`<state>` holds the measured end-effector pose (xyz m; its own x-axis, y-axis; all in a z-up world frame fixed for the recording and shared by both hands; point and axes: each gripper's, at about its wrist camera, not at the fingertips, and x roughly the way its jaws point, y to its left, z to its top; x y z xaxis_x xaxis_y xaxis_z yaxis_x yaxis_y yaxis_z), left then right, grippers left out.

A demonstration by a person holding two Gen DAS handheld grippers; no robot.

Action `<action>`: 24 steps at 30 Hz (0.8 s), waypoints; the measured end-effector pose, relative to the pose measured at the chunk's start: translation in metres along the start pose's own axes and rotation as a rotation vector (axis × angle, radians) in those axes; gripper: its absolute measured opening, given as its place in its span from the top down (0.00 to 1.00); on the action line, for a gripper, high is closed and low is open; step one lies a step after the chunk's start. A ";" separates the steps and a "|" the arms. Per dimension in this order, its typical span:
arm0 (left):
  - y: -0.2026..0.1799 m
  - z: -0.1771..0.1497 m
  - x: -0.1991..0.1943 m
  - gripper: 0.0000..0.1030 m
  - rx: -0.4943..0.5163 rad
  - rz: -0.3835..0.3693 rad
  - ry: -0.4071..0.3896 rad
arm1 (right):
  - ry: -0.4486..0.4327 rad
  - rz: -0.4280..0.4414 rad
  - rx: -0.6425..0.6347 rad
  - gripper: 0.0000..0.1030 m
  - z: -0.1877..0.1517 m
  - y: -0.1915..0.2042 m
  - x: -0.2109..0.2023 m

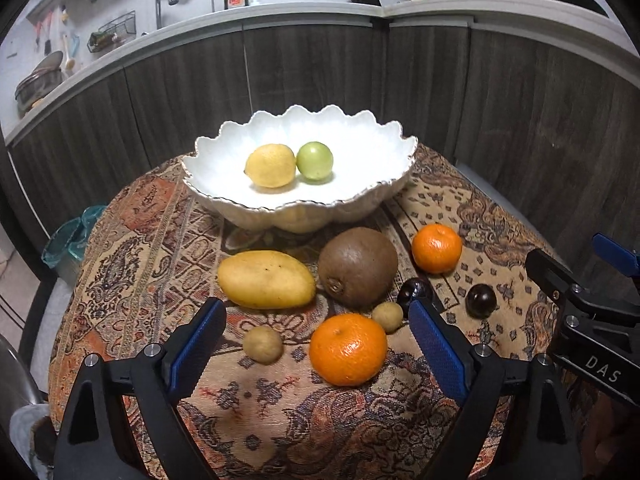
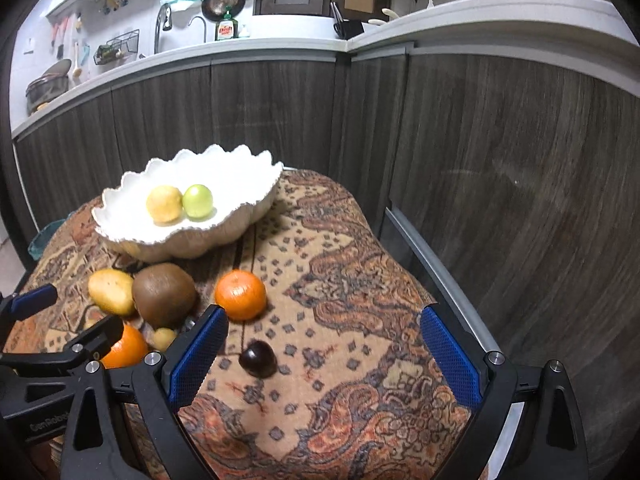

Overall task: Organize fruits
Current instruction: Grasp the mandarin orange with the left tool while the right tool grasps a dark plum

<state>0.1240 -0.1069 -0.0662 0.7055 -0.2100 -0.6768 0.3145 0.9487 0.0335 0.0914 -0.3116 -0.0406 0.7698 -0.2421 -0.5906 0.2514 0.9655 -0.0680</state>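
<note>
Hovering both claws spread over the fruit on the table.

My left claw gapes around the near orange, untouched; my right claw frames a dark plum. Left of centre, the yellow mango lies lengthwise across the frame; bare patterned cloth stretches right of the white scalloped bowl.

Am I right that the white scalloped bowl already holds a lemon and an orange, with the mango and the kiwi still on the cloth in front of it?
Not quite. Beside the lemon in the bowl lies a green fruit, not an orange, as the left wrist view shows. The mango and kiwi are indeed still on the cloth.
</note>
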 end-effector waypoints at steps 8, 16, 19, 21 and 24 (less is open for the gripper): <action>-0.006 -0.009 0.015 0.20 0.021 -0.001 0.042 | 0.054 -0.011 0.014 0.05 -0.014 -0.006 0.013; -0.007 -0.013 0.028 0.29 0.021 -0.014 0.078 | 0.081 0.004 0.016 0.05 -0.021 -0.002 0.021; -0.007 -0.013 0.028 0.30 0.022 -0.016 0.074 | 0.090 0.012 0.018 0.05 -0.022 -0.001 0.024; -0.007 -0.013 0.029 0.30 0.022 -0.020 0.071 | 0.098 0.015 0.021 0.05 -0.023 -0.001 0.027; -0.009 -0.014 0.029 0.31 0.029 -0.026 0.068 | 0.108 0.023 0.030 0.05 -0.023 -0.001 0.030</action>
<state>0.1325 -0.1184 -0.0961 0.6522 -0.2172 -0.7263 0.3513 0.9356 0.0356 0.1002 -0.3175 -0.0769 0.7086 -0.2064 -0.6748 0.2529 0.9670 -0.0303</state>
